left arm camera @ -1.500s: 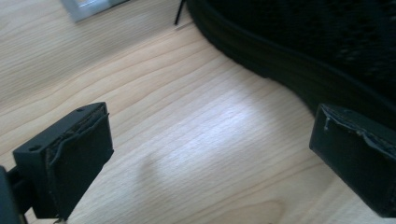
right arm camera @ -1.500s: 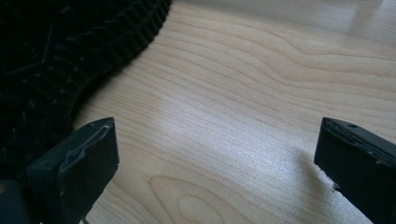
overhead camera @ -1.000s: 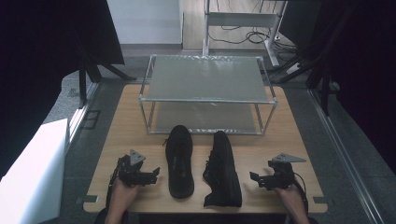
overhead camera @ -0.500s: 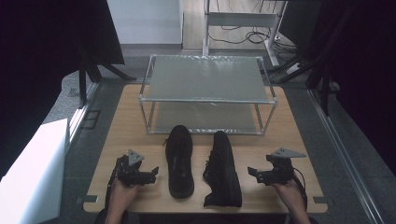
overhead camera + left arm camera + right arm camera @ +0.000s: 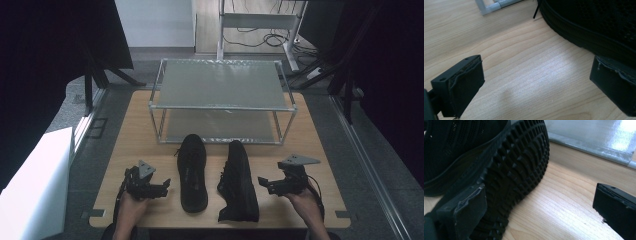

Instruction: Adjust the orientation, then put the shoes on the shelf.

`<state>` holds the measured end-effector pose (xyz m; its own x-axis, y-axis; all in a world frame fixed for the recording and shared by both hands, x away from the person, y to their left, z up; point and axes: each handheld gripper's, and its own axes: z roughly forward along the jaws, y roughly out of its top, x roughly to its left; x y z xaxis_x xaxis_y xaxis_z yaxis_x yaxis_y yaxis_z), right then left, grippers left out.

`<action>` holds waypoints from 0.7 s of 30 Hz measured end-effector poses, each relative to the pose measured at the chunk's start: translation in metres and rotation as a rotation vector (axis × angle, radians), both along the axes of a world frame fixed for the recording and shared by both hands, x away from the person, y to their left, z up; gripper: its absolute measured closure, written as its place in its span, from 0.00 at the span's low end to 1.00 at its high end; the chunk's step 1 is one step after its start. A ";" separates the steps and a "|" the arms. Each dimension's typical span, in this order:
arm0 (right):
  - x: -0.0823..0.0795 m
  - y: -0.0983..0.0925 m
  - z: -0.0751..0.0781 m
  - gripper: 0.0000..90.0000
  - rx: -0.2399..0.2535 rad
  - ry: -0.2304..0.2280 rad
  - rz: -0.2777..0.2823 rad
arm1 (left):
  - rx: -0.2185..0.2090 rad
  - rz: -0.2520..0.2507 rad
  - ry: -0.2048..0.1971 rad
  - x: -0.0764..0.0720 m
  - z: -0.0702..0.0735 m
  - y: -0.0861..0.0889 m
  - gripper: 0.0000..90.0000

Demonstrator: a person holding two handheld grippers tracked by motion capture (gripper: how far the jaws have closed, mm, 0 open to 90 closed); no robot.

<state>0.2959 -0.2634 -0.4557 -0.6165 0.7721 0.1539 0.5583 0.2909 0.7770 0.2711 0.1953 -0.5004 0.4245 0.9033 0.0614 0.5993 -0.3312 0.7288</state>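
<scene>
Shoes lie side by side in front of the rack [image 5: 222, 106] on the wooden table [image 5: 130, 145], both black. The left shoe [image 5: 192, 171] stands upright on its sole, toe toward the rack. The right shoe [image 5: 238, 181] lies tipped on its side, its treaded sole facing away from the left shoe; the right gripper view shows that ribbed sole close up, with the rack's lower shelf behind it.

Since the earlier frames, the right gripper [image 5: 264, 183] has moved in toward the right shoe. A second ago it sat well apart from that shoe, farther from the rack's midline; now its jaws reach just beside the sole at the shoe's middle. Its jaws are spread wide with nothing between them: in its own view one jaw overlaps the tread at the sole's edge and the other stands clear over bare wood, though touch cannot be told.

The left gripper [image 5: 161, 187] has shifted only slightly and rests on the far side of the left shoe from the right one, near the heel half. Its jaws are also released, wide apart; in the left gripper view one jaw sits right against the shoe's dark side wall, the other over bare table, with a rack foot farther off.

Both shoes and the rack have kept their places.
</scene>
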 end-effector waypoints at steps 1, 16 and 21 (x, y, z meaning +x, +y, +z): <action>0.000 0.001 0.001 0.00 -0.001 -0.002 0.000 | 0.002 -0.001 0.001 0.000 0.000 0.000 0.00; 0.011 0.035 0.009 0.00 -0.035 -0.011 0.020 | 0.019 -0.001 0.017 0.001 -0.001 -0.001 0.00; 0.015 0.041 0.006 0.00 -0.052 -0.015 0.009 | 0.018 0.005 0.019 0.001 -0.001 -0.001 0.00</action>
